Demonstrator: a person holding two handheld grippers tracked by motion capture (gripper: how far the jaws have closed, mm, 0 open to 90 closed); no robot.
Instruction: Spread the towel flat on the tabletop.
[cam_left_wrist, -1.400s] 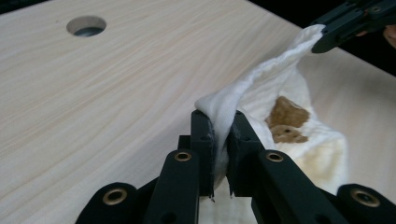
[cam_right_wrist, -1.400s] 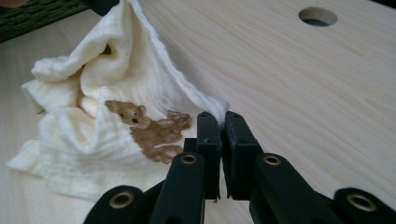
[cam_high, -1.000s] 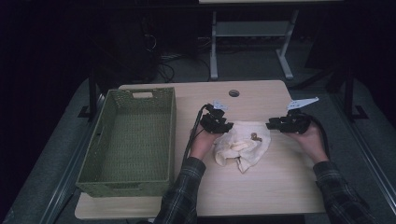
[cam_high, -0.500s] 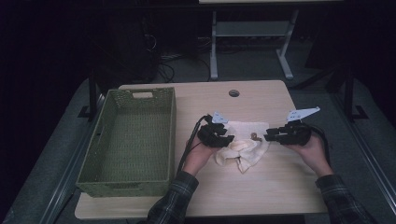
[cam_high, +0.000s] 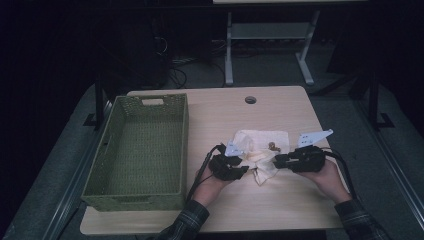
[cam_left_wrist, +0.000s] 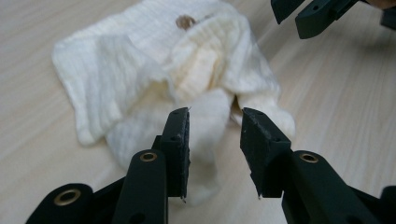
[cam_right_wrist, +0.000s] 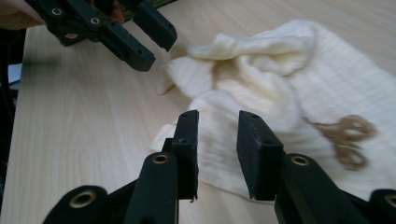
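A crumpled cream cloth with a small brown motif lies on the wooden table. My left gripper points at the cloth's near left edge, and my right gripper faces it from the right. In the left gripper view the left gripper has a fold of the cloth just beyond its gap, and the pads do not press on it. The right gripper likewise frames a bunched fold, untouched. Both pairs of jaws have just been closing and still stand apart.
A green woven basket stands on the table's left half, a hand's width from the left hand. A round cable hole sits near the far edge. Each gripper's cable trails toward the near edge.
Both hands have slid along the cloth's sides toward the near edge and drawn closer together at its near end. The jaws look narrower. The cloth has kept its place.
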